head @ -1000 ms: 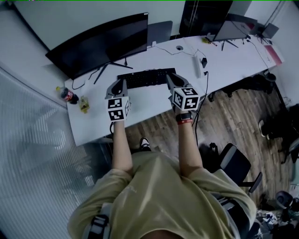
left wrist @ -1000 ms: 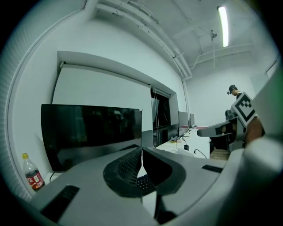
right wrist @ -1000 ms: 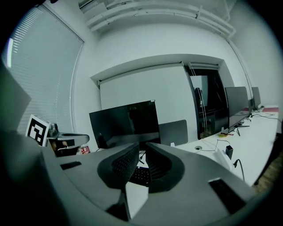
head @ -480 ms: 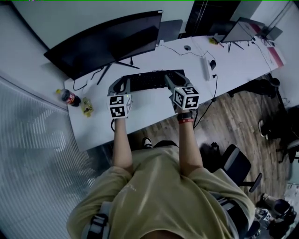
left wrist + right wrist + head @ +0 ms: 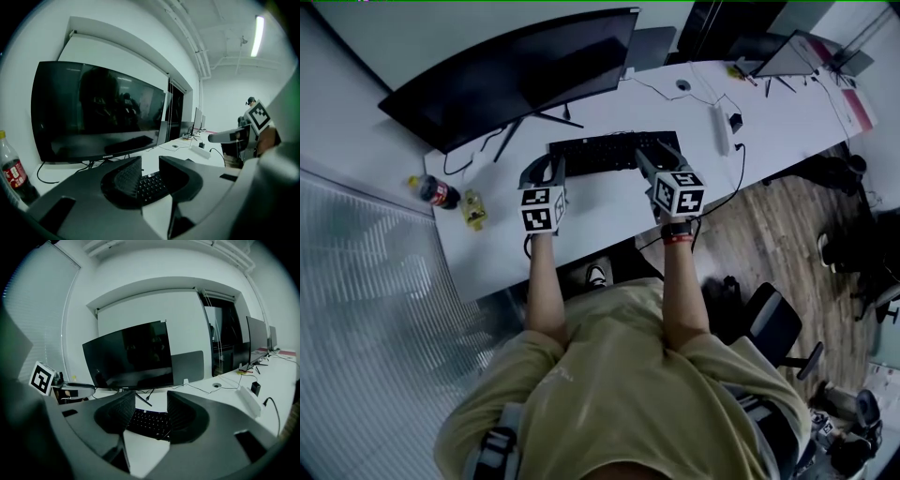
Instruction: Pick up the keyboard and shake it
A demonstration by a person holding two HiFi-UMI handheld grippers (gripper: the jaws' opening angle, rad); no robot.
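Held left gripper [image 5: 546,171] and right gripper [image 5: 658,157] side by side over the white bench [image 5: 600,220], both sets of jaws opening and clamped on nothing, keyboard [image 5: 600,153] flat just ahead, long axis crosswise, one end before each gripper.

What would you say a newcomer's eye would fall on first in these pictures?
The wide curved black monitor dominates the back of the white desk. Just in front of it lies a black keyboard, with the left gripper at its left end and the right gripper at its right end. Both have jaws opening, with the keys showing between them. A soda bottle stands at the desk's left end.
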